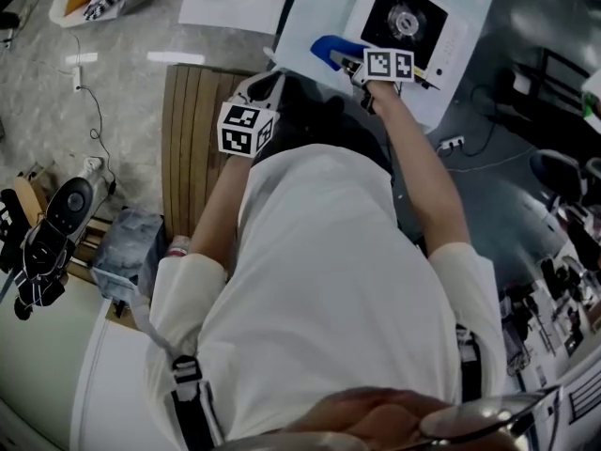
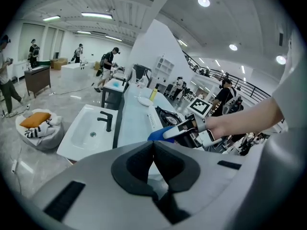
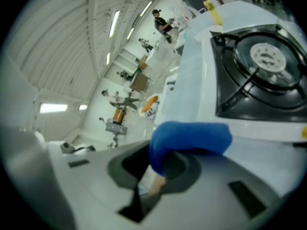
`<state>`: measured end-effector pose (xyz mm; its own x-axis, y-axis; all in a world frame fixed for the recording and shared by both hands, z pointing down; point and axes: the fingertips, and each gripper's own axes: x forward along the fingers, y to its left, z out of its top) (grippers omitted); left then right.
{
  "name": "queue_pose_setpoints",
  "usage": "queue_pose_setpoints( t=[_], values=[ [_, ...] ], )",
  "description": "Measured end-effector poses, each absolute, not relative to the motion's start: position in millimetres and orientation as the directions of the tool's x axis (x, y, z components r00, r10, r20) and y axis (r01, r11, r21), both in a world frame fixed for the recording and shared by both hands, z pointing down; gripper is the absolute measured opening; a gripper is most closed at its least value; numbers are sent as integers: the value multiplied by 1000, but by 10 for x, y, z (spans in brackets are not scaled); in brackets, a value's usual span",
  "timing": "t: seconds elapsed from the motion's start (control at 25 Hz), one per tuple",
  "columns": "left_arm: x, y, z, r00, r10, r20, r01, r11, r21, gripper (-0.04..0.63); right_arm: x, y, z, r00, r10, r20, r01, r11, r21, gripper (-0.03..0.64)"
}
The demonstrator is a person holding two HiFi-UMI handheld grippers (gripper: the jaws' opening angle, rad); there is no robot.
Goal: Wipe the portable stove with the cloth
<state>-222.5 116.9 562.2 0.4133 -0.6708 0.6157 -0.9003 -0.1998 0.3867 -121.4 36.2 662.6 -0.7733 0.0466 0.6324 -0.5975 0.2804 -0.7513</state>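
Slippage looms: the right gripper [image 1: 360, 64] pinches one end of the rolled blue cloth [image 3: 192, 135] at the left edge of the white portable stove [image 1: 455, 36], whose raised black grate [image 3: 240, 87] may snag it. Jaws of the left gripper [image 2: 154, 145] meet, empty.

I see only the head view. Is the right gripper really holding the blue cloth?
Observer: Yes. In the right gripper view, the right gripper has its fingers shut on the cloth.
Operator: And the left gripper?
Observer: Its fingers are shut together, with nothing between them.
Operator: What lies beyond the stove?
Observer: A white plate stands further along the table.
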Motion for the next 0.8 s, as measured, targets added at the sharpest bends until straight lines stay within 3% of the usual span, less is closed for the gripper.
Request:
queue_pose_setpoints(
  t=[0.32,0.56,0.8],
  values=[
    [-1851,1160,5516,477,-660,580,-878,-324,353,31,-783,423,5888,-820,-108,561,-557,375,-741,66],
    [-1642,944,5341,522,-645,558,-853,-397,339,31,-145,337,5622,-729,-293,619,-667,507,-545,66],
    [-1373,785,5117,581,-621,525,-813,-465,350,31,561,270,5267,-641,-498,584,-763,501,-409,66]
  ],
)
